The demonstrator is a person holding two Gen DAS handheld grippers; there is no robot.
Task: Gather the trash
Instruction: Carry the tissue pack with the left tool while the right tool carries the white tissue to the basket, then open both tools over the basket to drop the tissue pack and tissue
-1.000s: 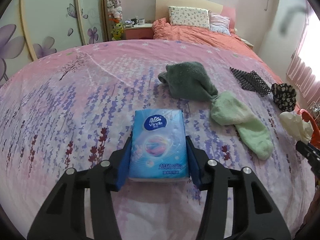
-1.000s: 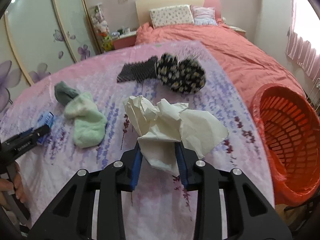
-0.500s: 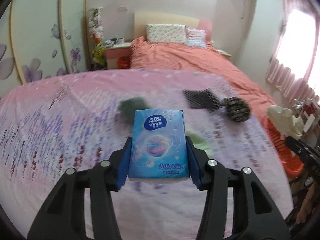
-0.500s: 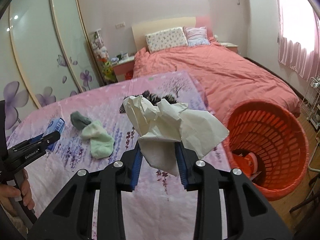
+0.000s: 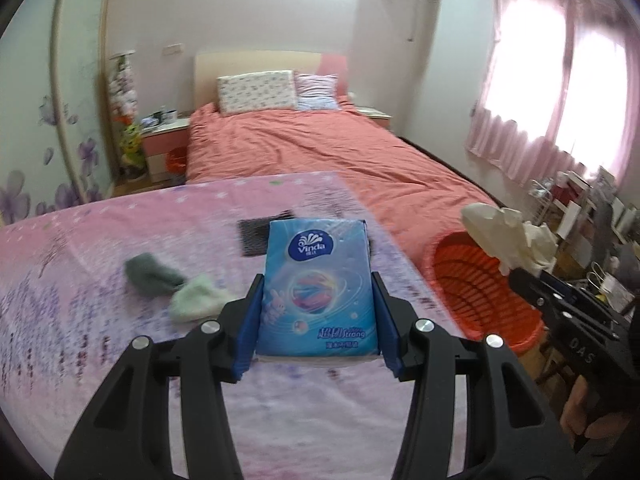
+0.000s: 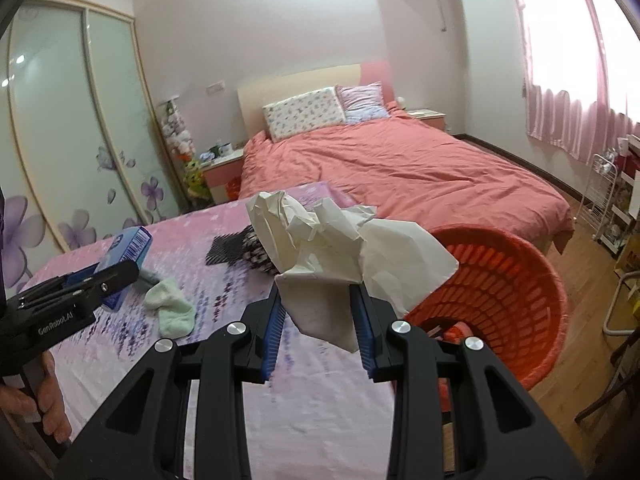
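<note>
My left gripper (image 5: 318, 316) is shut on a blue Vinda tissue pack (image 5: 318, 292) and holds it in the air above the pink flowered bedspread (image 5: 80, 280). My right gripper (image 6: 320, 320) is shut on a crumpled cream paper wad (image 6: 340, 252), held up beside the orange basket (image 6: 508, 292). The paper wad also shows in the left wrist view (image 5: 504, 236), over the orange basket (image 5: 476, 292). The tissue pack shows in the right wrist view (image 6: 126, 256) at the left.
A dark green sock (image 5: 150, 278), a pale green sock (image 5: 196, 300) and a black mesh item (image 5: 254, 236) lie on the bedspread. A spotted black item (image 6: 260, 256) lies behind the paper. A coral bed (image 6: 400, 168) stands beyond. A white rack (image 6: 608, 204) stands at the right.
Both grippers have lifted and swung right with their loads. The orange basket has come into the left view and sits closer under the paper wad.
</note>
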